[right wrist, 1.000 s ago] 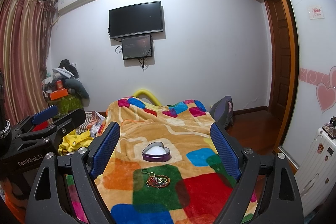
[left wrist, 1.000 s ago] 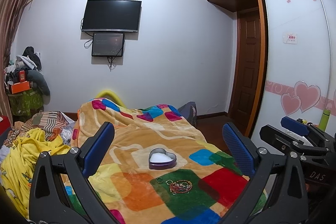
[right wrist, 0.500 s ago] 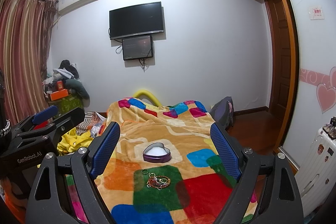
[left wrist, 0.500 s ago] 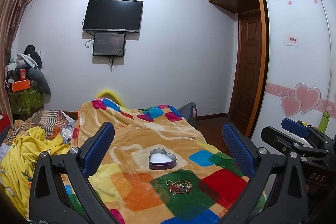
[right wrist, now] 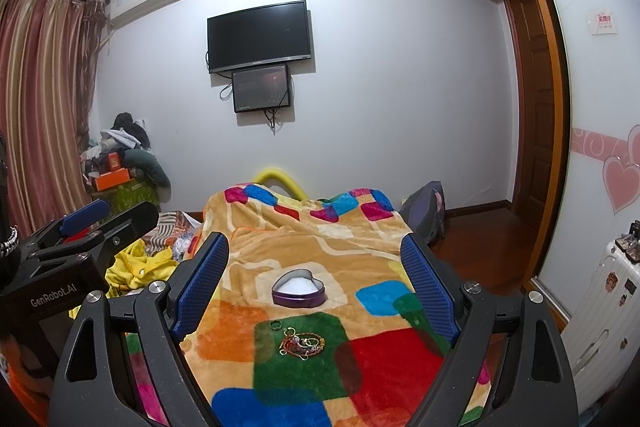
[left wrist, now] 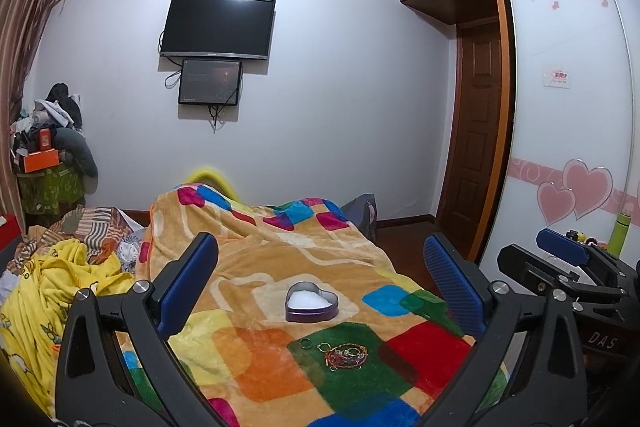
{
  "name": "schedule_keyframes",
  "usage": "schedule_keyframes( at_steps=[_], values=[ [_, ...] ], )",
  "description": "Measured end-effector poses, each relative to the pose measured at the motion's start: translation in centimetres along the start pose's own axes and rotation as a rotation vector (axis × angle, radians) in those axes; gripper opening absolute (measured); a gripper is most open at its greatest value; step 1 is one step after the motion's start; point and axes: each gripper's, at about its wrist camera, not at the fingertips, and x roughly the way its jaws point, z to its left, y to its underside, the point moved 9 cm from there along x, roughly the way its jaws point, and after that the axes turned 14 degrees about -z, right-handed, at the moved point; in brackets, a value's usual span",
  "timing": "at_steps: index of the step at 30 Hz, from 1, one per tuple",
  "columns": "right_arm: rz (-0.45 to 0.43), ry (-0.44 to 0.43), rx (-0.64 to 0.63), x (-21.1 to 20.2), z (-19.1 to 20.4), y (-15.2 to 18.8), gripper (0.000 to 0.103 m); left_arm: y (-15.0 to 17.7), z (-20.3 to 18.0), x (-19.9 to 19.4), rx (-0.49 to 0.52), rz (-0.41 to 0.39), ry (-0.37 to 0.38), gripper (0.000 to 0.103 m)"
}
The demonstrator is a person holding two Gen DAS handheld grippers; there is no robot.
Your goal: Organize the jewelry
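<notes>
A purple heart-shaped tin (left wrist: 311,304) with white lining stands open on the colourful blanket (left wrist: 256,267); it also shows in the right wrist view (right wrist: 298,291). A small heap of bracelets and rings (left wrist: 345,355) lies just in front of it on a green patch, and shows in the right wrist view (right wrist: 302,341) too. A single ring (left wrist: 305,343) lies left of the heap. My left gripper (left wrist: 320,275) is open and empty, held above and short of the tin. My right gripper (right wrist: 316,271) is open and empty, likewise back from the jewelry.
The blanket covers a bed. Yellow bedding (left wrist: 44,291) and striped cloth (left wrist: 92,227) lie to the left. A backpack (right wrist: 426,211) sits on the wood floor at right. A white suitcase (right wrist: 600,307) stands at far right. A cluttered stand (right wrist: 120,179) is by the curtain.
Both grippers have drifted only slightly; the view has shifted a little. The tin and the jewelry have not moved.
</notes>
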Motion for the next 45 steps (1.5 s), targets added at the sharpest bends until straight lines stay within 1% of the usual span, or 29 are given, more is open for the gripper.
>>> schedule_keyframes(
  at_steps=[8, 13, 18, 21, 23, 25, 27, 29, 31, 33, 35, 37, 38, 39, 40, 41, 43, 45],
  values=[
    [0.03, 0.003, 0.006, 1.2, -0.4, 0.5, 0.086, 1.0, 0.5, 1.1, -0.009, 0.031, -0.006, 0.103],
    [0.068, 0.015, 0.014, 2.3, -1.1, 1.4, 0.086, 2.6, 1.3, 2.7, -0.02, 0.07, -0.025, 0.103],
    [0.133, 0.04, 0.024, 3.7, -2.4, 3.6, 0.086, 5.8, 2.8, 5.2, -0.028, 0.156, -0.058, 0.103],
    [0.189, 0.065, 0.019, 4.8, -3.5, 5.5, 0.086, 8.3, 3.8, 6.8, -0.018, 0.217, -0.086, 0.103],
    [0.241, 0.086, 0.014, 5.7, -4.4, 7.4, 0.086, 10.0, 4.5, 7.7, -0.015, 0.258, -0.111, 0.102],
    [0.283, 0.095, 0.016, 6.4, -5.1, 8.9, 0.086, 12.1, 5.4, 8.6, -0.033, 0.314, -0.127, 0.097],
    [0.335, 0.097, 0.033, 7.0, -5.8, 10.6, 0.086, 13.7, 5.9, 9.4, -0.05, 0.359, -0.129, 0.089],
    [0.376, 0.1, 0.043, 7.3, -6.2, 11.9, 0.086, 15.3, 6.3, 10.1, -0.061, 0.404, -0.129, 0.087],
    [0.413, 0.101, 0.049, 7.7, -6.5, 12.9, 0.086, 17.0, 6.5, 10.6, -0.066, 0.45, -0.122, 0.083],
    [0.449, 0.095, 0.057, 8.1, -6.7, 14.2, 0.084, 18.8, 6.6, 11.1, -0.07, 0.505, -0.108, 0.077],
    [0.479, 0.078, 0.066, 8.5, -6.6, 15.3, 0.079, 20.2, 6.6, 11.3, -0.08, 0.547, -0.093, 0.072],
    [0.508, 0.06, 0.08, 9.2, -6.4, 16.3, 0.073, 21.6, 6.3, 11.7, -0.095, 0.587, -0.061, 0.064],
    [0.525, 0.047, 0.089, 9.5, -6.4, 16.8, 0.071, 22.2, 6.1, 12.0, -0.098, 0.606, -0.048, 0.058],
    [0.541, 0.032, 0.096, 9.7, -6.2, 17.2, 0.066, 22.6, 5.9, 12.2, -0.095, 0.622, -0.034, 0.052],
    [0.547, 0.021, 0.1, 10.0, -6.0, 17.5, 0.062, 23.1, 5.6, 12.5, -0.09, 0.636, -0.018, 0.05],
    [0.558, 0.003, 0.107, 10.2, -5.8, 17.8, 0.061, 23.4, 5.4, 12.8, -0.087, 0.643, -0.007, 0.048],
    [0.57, -0.025, 0.109, 10.6, -5.3, 18.4, 0.054, 24.1, 4.9, 13.3, -0.08, 0.656, 0.022, 0.047],
    [0.587, -0.055, 0.106, 10.9, -4.7, 18.8, 0.048, 24.6, 4.3, 13.7, -0.085, 0.674, 0.056, 0.042]
  ],
)
